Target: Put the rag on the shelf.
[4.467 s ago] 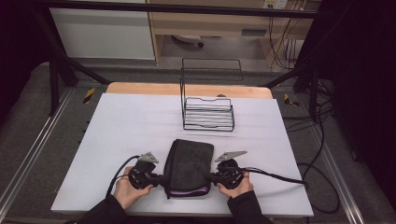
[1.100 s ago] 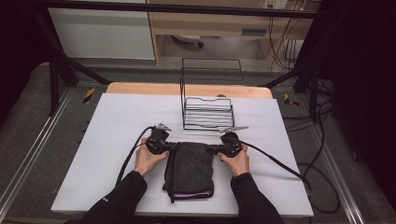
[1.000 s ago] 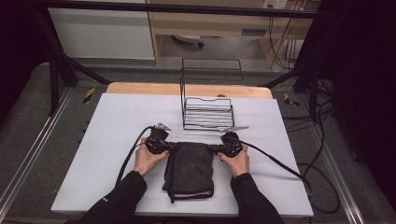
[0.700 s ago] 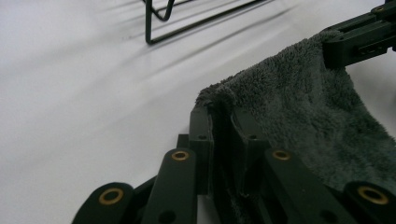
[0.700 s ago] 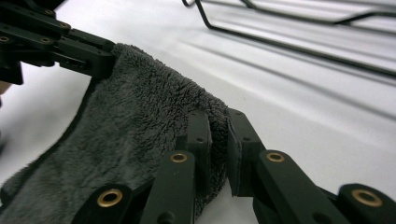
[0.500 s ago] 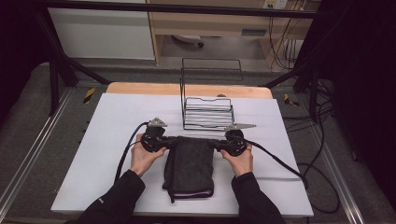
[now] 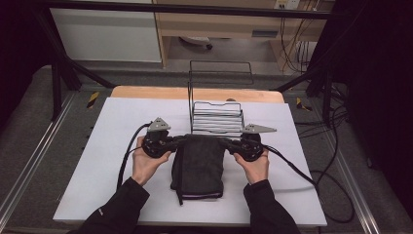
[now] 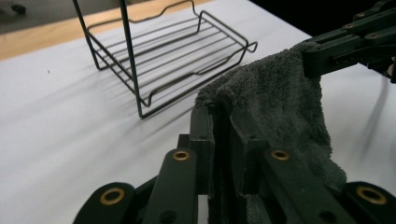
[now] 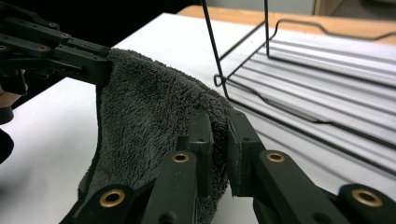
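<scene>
High view: the dark grey towel (image 7: 197,163) hangs over the white table (image 7: 97,161), just near of the wire rack (image 7: 216,114) — left gripper (image 7: 179,141) pinches its far-left corner, right gripper (image 7: 225,142) its far-right corner.
Left gripper view: jaws closed tight on the towel's (image 8: 280,107) edge; the other gripper (image 8: 345,44) clamps the opposite corner, rack (image 8: 163,51) beyond.
Right gripper view: jaws clamped on towel (image 9: 144,126) fabric — rack (image 9: 317,84) to the right, left gripper (image 9: 100,65) gripping the other corner.
</scene>
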A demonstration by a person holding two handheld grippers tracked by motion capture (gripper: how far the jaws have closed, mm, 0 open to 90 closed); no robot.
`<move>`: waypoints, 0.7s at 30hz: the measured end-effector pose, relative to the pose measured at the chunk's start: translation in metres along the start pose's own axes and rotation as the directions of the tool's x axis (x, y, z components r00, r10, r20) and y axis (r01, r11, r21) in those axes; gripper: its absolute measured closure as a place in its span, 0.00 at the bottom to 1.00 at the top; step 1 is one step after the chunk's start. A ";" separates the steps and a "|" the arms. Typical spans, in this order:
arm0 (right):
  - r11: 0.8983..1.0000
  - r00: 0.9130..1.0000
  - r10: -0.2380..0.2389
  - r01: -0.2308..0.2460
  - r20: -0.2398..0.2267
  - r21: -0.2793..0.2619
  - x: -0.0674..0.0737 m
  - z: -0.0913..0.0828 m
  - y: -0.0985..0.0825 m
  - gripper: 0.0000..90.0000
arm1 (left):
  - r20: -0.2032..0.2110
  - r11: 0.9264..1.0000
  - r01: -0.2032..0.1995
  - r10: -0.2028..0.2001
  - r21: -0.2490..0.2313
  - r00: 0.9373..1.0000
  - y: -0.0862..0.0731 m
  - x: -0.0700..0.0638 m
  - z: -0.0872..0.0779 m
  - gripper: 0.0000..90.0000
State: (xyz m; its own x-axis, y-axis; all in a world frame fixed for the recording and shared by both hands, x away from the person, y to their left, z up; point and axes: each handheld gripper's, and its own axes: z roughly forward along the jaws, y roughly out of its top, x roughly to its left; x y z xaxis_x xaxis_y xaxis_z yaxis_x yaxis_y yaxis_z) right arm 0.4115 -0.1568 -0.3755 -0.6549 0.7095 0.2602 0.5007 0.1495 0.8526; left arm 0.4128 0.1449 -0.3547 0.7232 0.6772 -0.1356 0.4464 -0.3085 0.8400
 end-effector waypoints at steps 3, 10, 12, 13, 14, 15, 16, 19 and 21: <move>1.000 1.000 -0.022 0.022 0.011 -0.022 0.003 -0.006 0.004 0.92 | -0.005 1.000 -0.015 0.015 -0.022 1.000 0.004 -0.004 -0.006 0.89; 0.996 0.998 -0.055 0.056 0.022 -0.072 0.010 -0.018 0.012 0.92 | -0.010 0.997 -0.038 0.037 -0.074 0.999 0.011 -0.015 -0.020 0.90; 0.994 0.998 -0.064 0.066 0.028 -0.090 0.013 -0.022 0.014 0.92 | -0.013 0.995 -0.045 0.044 -0.089 0.999 0.013 -0.018 -0.023 0.90; 0.992 0.997 -0.070 0.073 0.032 -0.099 0.015 -0.024 0.016 0.92 | -0.016 0.994 -0.049 0.048 -0.097 0.999 0.014 -0.019 -0.025 0.90; 0.991 0.996 -0.077 0.081 0.036 -0.107 0.017 -0.026 0.017 0.93 | -0.022 0.993 -0.057 0.055 -0.107 0.998 0.015 -0.021 -0.026 0.90; 0.989 0.995 -0.089 0.093 0.040 -0.113 0.019 -0.028 0.019 0.93 | -0.025 0.991 -0.061 0.058 -0.115 0.998 0.016 -0.023 -0.028 0.90; 0.988 0.994 -0.097 0.101 0.044 -0.119 0.021 -0.031 0.021 0.93 | -0.027 0.990 -0.064 0.061 -0.125 0.998 0.017 -0.024 -0.030 0.90; 0.982 0.991 -0.120 0.127 0.059 -0.142 0.026 -0.038 0.027 0.93 | -0.030 0.985 -0.071 0.068 -0.155 0.997 0.021 -0.027 -0.035 0.90; 0.978 0.989 -0.131 0.140 0.068 -0.158 0.028 -0.042 0.031 0.93 | -0.032 0.982 -0.077 0.073 -0.170 0.997 0.023 -0.029 -0.037 0.90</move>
State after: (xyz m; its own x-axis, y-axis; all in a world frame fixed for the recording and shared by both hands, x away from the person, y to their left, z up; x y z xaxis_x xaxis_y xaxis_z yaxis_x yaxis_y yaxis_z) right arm 0.3848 -0.1614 -0.3232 -0.6749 0.7289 0.1152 0.3087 0.1370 0.9413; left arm 0.3825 0.1429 -0.3118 0.7365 0.6740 -0.0573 0.2930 -0.2415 0.9251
